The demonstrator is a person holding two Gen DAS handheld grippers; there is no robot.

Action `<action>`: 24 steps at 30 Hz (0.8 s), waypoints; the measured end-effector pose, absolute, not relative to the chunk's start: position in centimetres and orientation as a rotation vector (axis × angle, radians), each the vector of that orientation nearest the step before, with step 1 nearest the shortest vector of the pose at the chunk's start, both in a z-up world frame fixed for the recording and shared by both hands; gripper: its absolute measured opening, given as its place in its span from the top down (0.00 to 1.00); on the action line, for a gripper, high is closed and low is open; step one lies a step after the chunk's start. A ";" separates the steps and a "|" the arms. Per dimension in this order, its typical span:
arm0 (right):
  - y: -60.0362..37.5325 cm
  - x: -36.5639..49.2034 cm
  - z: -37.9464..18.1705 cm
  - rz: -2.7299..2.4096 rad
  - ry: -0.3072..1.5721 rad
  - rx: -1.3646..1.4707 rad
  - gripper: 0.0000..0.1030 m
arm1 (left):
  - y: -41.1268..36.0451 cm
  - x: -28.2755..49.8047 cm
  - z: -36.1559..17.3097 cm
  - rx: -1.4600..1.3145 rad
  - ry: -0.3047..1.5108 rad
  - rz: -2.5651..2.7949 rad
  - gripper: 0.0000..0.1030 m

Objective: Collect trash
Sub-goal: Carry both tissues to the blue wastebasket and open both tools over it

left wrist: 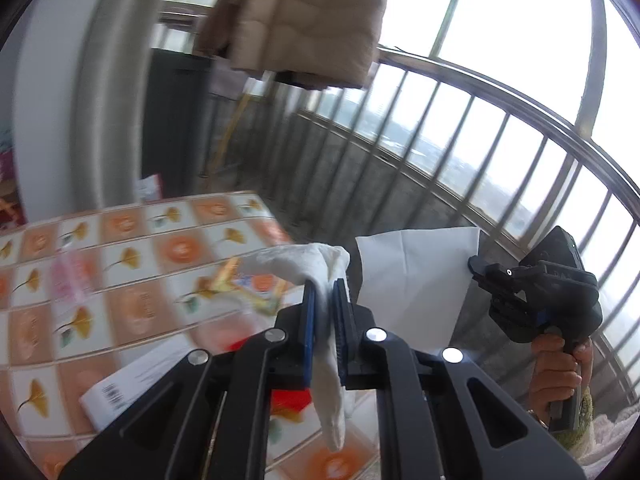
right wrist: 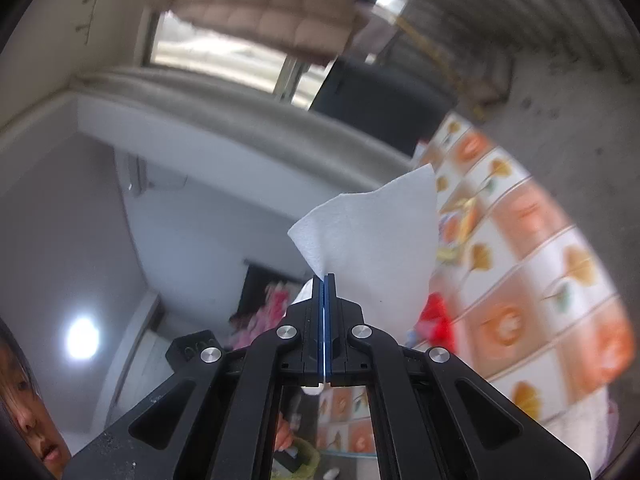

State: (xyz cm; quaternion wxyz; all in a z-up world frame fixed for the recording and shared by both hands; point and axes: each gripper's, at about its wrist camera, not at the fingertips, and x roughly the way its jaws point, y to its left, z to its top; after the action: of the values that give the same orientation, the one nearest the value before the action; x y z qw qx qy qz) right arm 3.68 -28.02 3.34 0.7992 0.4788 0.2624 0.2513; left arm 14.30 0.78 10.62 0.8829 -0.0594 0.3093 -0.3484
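Observation:
My left gripper [left wrist: 325,285] is shut on a crumpled white tissue [left wrist: 296,264] that droops between its blue pads, above the table. My right gripper [right wrist: 324,278] is shut on a flat white paper napkin [right wrist: 372,232], held in the air. The right gripper also shows in the left wrist view [left wrist: 480,266] at the right, with the napkin [left wrist: 416,276] hanging from it off the table's far edge. On the table [left wrist: 120,280] lie a colourful wrapper [left wrist: 248,288], a pink wrapper [left wrist: 72,280], a red wrapper [left wrist: 292,398] and a white barcoded package [left wrist: 132,384].
The table has an orange and white tile-pattern cloth [right wrist: 520,264]. A metal balcony railing [left wrist: 480,128] runs behind it. A beige padded jacket [left wrist: 304,20] hangs overhead. A person's face [right wrist: 28,420] is at the lower left of the right wrist view.

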 end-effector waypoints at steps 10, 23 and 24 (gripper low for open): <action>-38.8 -3.2 1.9 0.257 0.420 1.093 1.00 | -12.7 14.9 9.3 -0.030 0.736 -0.964 0.92; -47.3 -6.9 -2.6 -0.083 0.396 1.099 1.00 | -31.7 13.5 2.3 0.139 0.981 -1.119 0.92; -47.9 -6.9 -3.3 -0.108 0.408 1.096 1.00 | -33.1 13.5 1.4 0.152 1.009 -1.116 0.92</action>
State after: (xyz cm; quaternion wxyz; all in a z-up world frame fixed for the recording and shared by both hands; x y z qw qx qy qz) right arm -6.86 -47.88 -3.28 0.8325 0.5170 0.1923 -0.0511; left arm 13.47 -33.10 1.36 0.7276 0.0688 0.4579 -0.5061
